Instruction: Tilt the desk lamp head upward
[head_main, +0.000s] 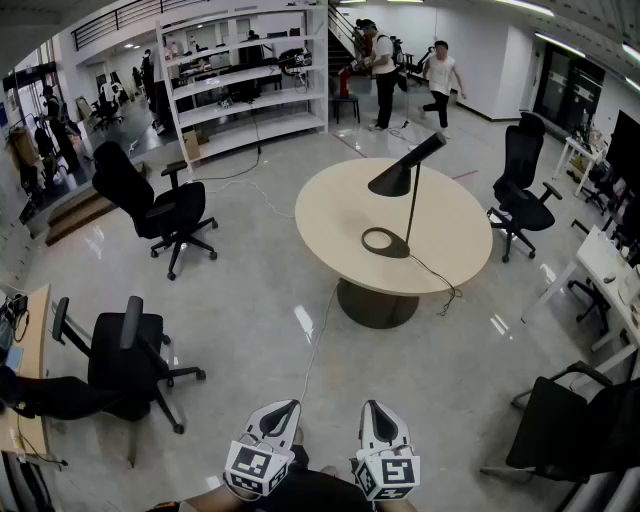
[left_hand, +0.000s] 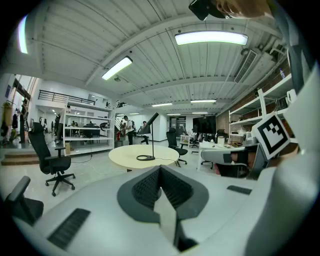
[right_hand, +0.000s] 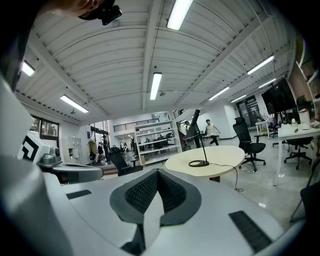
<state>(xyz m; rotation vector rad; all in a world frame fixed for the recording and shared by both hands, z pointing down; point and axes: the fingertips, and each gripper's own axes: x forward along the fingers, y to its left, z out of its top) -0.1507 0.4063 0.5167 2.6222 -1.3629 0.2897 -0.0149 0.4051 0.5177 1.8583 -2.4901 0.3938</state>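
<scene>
The left claw (head_main: 283, 408) and right claw (head_main: 373, 408) sit low, side by side, pointing forward, jaws closed on nothing. The lamp (head_main: 404, 190) stands well ahead on a table (head_main: 330, 215).

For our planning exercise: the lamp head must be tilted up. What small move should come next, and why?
Probably step toward the table: the lamp stands on it, far beyond the left gripper and right gripper, both held near the body with jaws together, empty.

One desk lamp (head_main: 396, 180), one round table (head_main: 330, 215), two grippers (head_main: 283, 410) (head_main: 373, 408)
</scene>
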